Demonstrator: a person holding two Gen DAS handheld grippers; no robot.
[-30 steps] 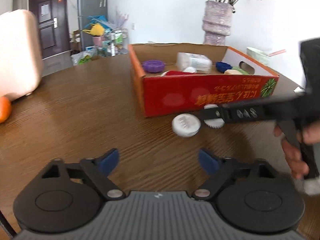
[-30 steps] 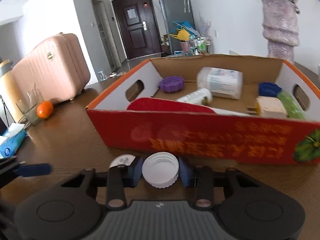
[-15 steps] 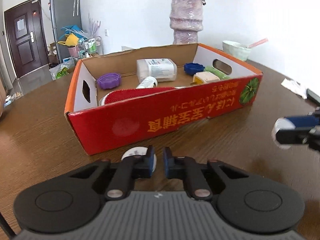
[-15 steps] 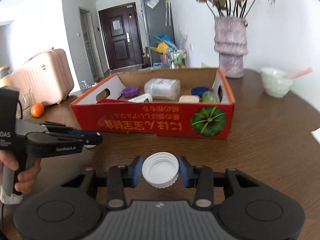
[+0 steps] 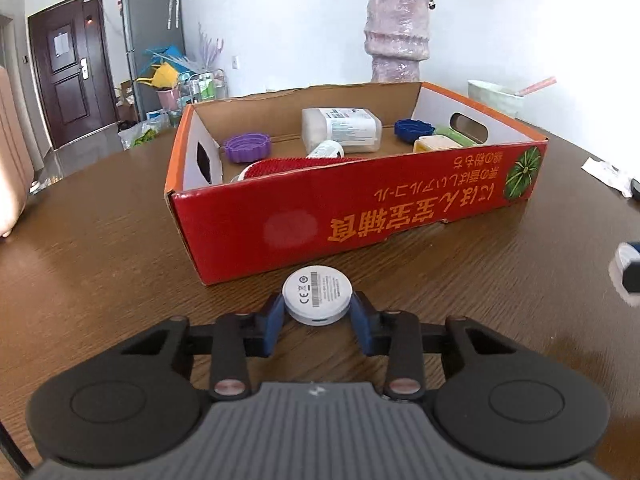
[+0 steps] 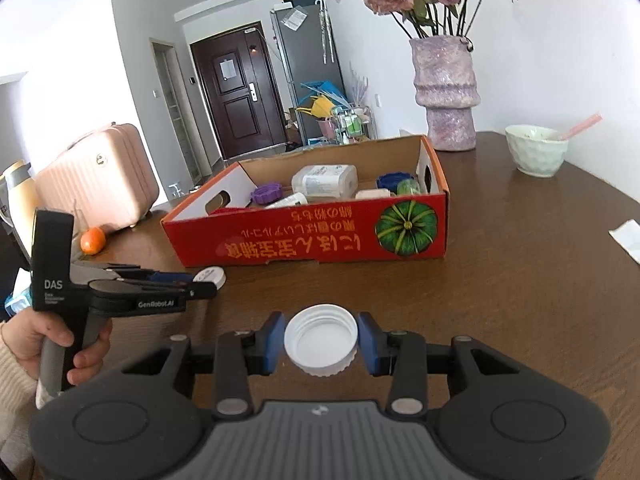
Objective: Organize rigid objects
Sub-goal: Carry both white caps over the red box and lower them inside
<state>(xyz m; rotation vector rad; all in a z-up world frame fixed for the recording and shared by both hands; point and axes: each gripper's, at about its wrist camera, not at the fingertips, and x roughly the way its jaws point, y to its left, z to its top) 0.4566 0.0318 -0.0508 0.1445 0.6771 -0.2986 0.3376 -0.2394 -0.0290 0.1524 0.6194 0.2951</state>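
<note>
Red item (image 5: 296, 164) in box (image 5: 360, 216) mostly hidden behind front wall.

The left wrist view is looking forward along its claw (image 5: 317, 314), low over the table (image 5: 100, 248), close to the red box (image 5: 360, 216). The right wrist view is sitting farther back, facing the same box (image 6: 320, 236) and taking in the left claw (image 6: 200, 282). Both are sharing the box, vase (image 5: 396, 36) and door (image 6: 236, 92).

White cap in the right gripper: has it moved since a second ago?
Yes. The white cap, clamped in the right gripper, has pulled back from the red box, which looks farther now.
</note>
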